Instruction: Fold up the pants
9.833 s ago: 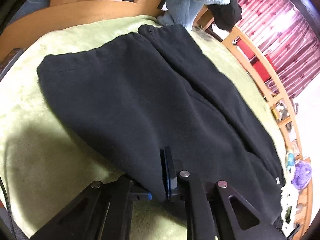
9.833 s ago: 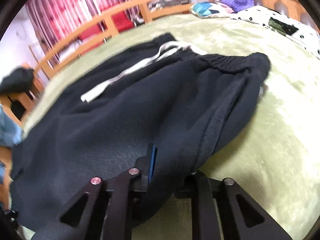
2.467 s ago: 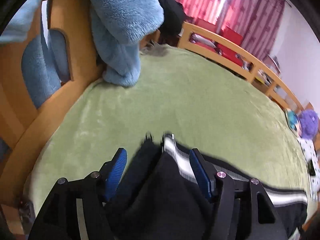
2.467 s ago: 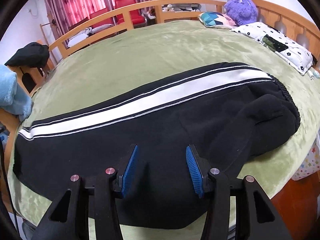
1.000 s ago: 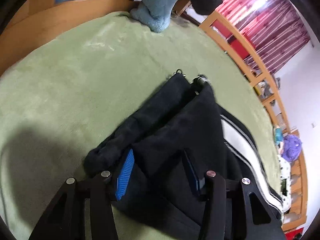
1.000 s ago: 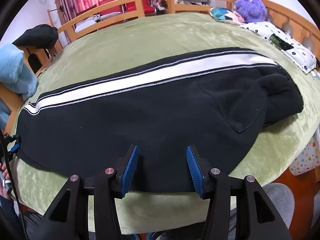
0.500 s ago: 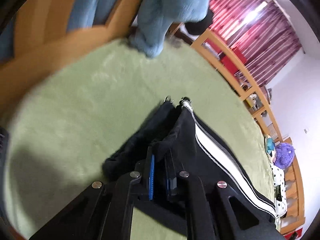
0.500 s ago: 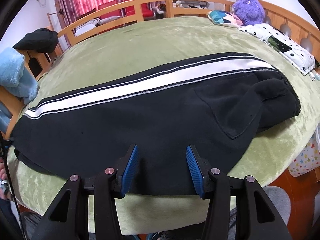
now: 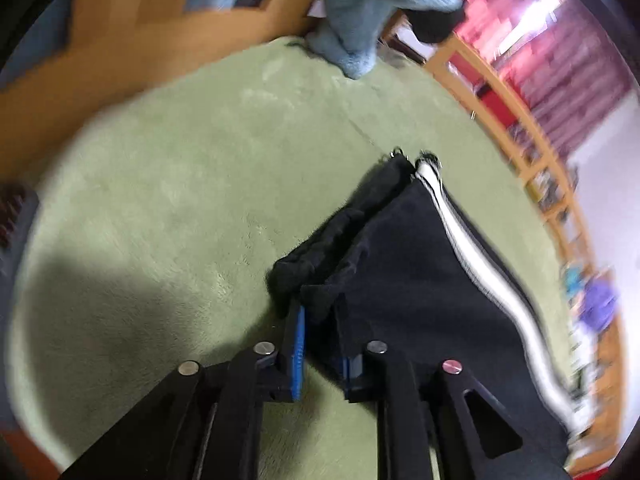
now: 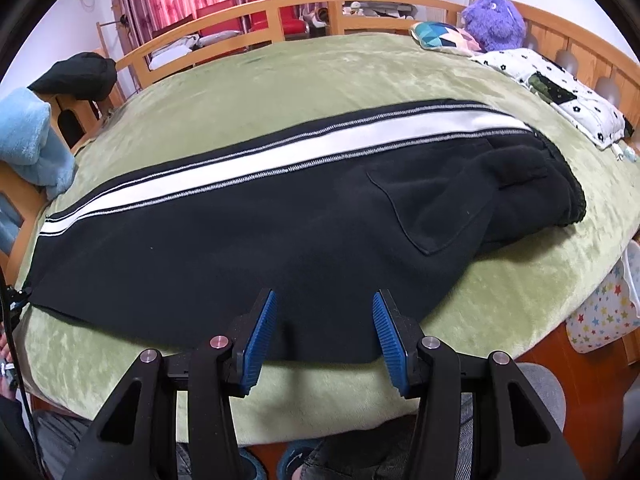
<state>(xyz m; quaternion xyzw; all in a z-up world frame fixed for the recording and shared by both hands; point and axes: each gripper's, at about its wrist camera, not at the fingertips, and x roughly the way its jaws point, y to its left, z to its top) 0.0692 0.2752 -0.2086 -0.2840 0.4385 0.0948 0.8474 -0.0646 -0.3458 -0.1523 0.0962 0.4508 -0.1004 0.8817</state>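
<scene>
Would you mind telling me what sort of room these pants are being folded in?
Most likely a bedroom: the black pants lie on a green plush blanket inside a wooden bed rail, with a purple plush toy nearby.

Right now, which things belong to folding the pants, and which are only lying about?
For the job:
- pants
- left claw, clamped on the cuff end
- right claw, open

Lying about:
- blue blanket
- purple plush toy
- patterned cushion
- black garment
</scene>
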